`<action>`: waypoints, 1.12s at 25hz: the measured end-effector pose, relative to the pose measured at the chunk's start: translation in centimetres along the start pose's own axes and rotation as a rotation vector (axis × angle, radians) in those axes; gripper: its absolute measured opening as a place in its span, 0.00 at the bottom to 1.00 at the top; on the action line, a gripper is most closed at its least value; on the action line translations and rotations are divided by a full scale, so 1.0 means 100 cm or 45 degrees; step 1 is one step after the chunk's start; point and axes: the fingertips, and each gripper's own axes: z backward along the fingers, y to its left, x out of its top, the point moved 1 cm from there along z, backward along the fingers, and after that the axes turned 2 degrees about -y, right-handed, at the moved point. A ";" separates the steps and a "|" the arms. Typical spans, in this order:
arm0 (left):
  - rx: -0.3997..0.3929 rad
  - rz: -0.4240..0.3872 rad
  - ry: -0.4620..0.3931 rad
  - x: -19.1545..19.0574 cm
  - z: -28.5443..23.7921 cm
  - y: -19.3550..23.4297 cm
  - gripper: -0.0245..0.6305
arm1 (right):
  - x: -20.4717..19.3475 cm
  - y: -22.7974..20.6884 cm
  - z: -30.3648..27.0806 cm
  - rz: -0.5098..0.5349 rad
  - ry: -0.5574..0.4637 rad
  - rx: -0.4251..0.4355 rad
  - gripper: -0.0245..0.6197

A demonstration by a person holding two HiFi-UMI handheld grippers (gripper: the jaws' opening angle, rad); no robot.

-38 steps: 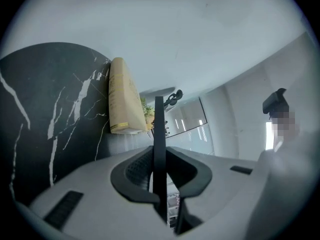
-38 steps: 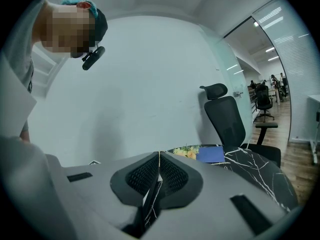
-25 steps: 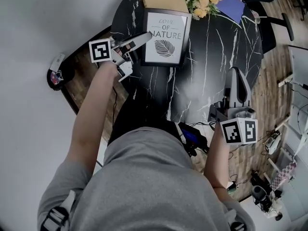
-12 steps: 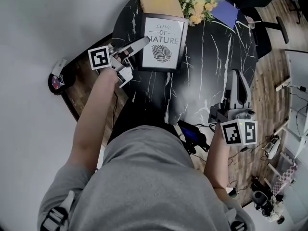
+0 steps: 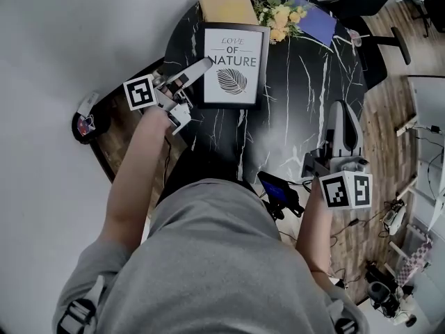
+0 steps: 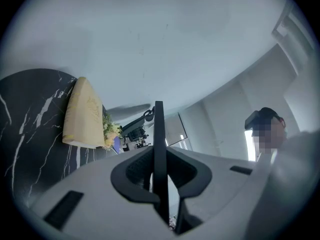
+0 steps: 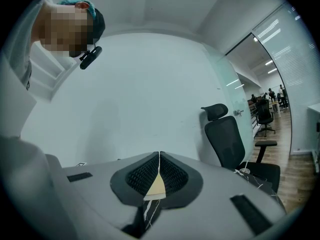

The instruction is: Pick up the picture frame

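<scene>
Picture frame [image 5: 233, 65] higher than before, long axis fore-aft, edge clamped in left gripper [image 5: 205, 65]; right gripper [image 5: 344, 108] closed.

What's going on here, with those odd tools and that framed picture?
A person works a hand-held gripper in each hand. The left gripper has its jaws clamped on the left edge of the picture frame over the black marble table; whether the frame is fully clear of it is hard to tell. The right gripper hovers empty, jaws shut, over the table's right side. A yellow box and flowers sit at the far edge.
</scene>
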 end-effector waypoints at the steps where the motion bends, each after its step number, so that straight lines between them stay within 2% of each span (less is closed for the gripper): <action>1: -0.009 -0.009 -0.001 0.001 -0.001 -0.005 0.14 | 0.002 0.001 0.001 0.004 -0.007 0.003 0.08; 15: -0.080 -0.055 -0.065 0.009 -0.002 -0.060 0.14 | 0.030 0.012 0.015 0.045 -0.092 0.029 0.08; 28: -0.160 -0.123 -0.072 0.011 -0.001 -0.107 0.14 | 0.047 0.023 0.029 0.063 -0.170 0.038 0.08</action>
